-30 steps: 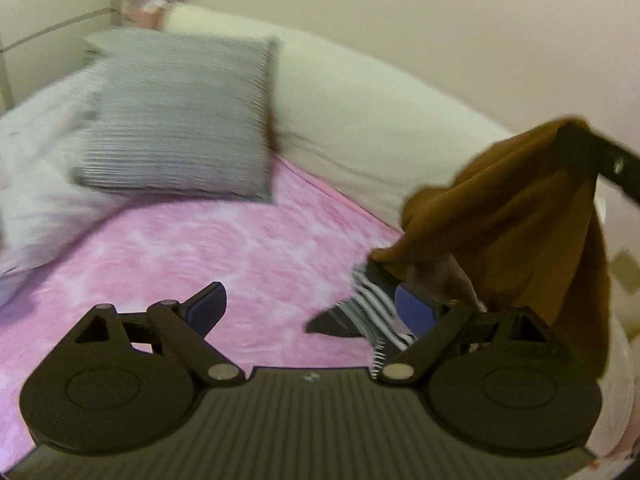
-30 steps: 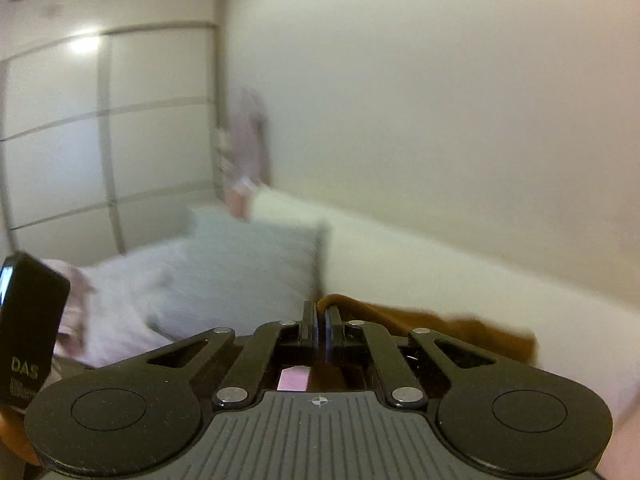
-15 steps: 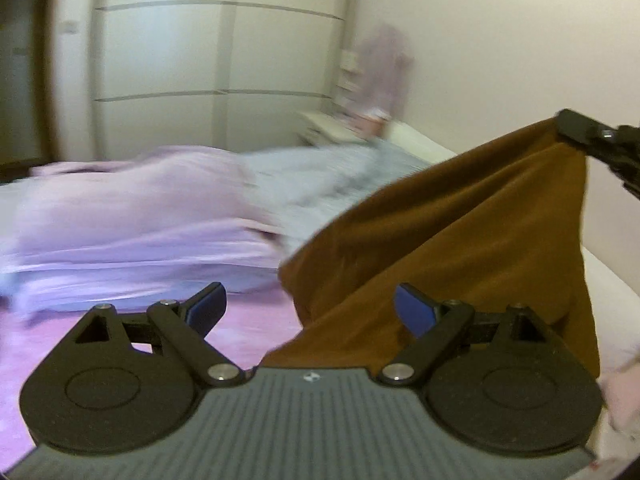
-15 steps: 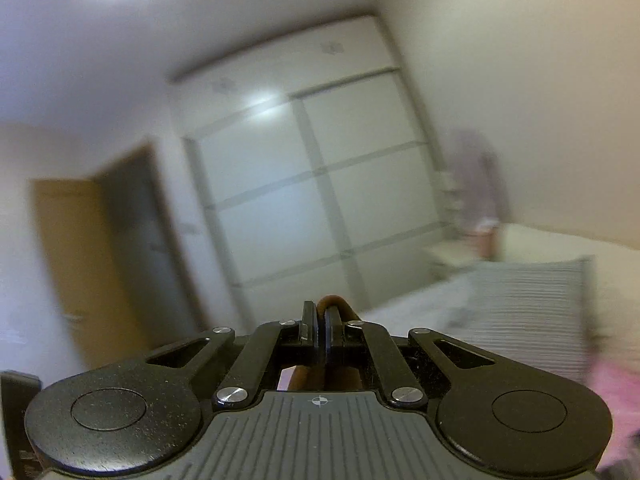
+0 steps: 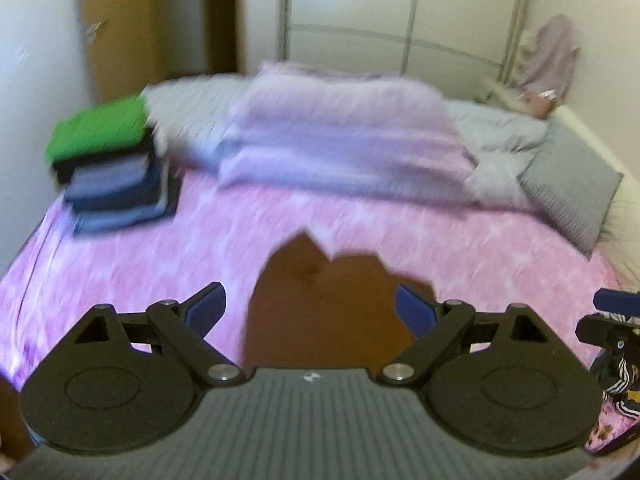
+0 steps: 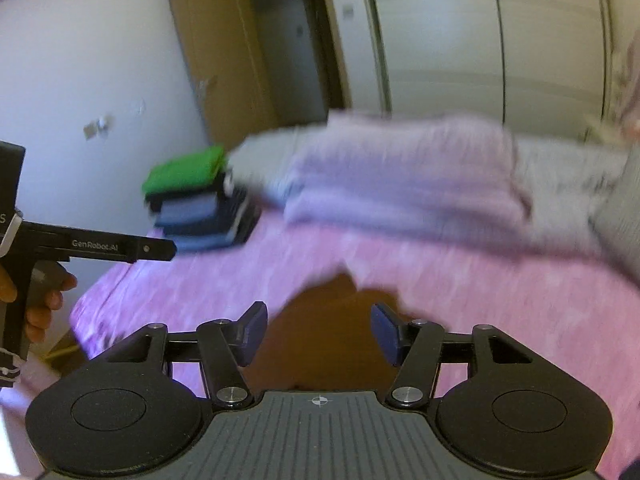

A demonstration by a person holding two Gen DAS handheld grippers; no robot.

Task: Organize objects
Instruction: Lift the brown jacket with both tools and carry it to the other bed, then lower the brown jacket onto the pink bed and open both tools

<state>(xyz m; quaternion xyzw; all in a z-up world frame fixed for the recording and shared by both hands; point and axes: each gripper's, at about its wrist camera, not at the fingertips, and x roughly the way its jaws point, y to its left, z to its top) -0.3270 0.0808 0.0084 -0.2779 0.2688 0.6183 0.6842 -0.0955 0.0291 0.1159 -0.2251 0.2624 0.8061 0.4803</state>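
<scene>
A brown cloth [image 5: 320,312] [image 6: 324,328] lies loose and blurred over the pink bed sheet [image 5: 160,264] [image 6: 500,312], just beyond both grippers. My left gripper [image 5: 312,310] is open, its blue pads wide on either side of the cloth and not pressing it. My right gripper [image 6: 319,332] has its jaws opening, with the cloth showing between the pads but not squeezed. In the left wrist view the right gripper [image 5: 616,320] shows at the right edge. In the right wrist view the left gripper [image 6: 100,246] is at the left, held by a hand [image 6: 44,300].
A stack of folded clothes [image 5: 108,168] [image 6: 196,200] with a green one on top sits at the bed's far left corner. A folded lilac duvet [image 5: 344,136] and a grey pillow [image 5: 572,196] lie behind. A striped garment [image 5: 620,380] is at the right edge.
Both views have swung left from the wall and pillow towards the stack of clothes. The right gripper, shut on the brown cloth before, has opened and the cloth has dropped low.
</scene>
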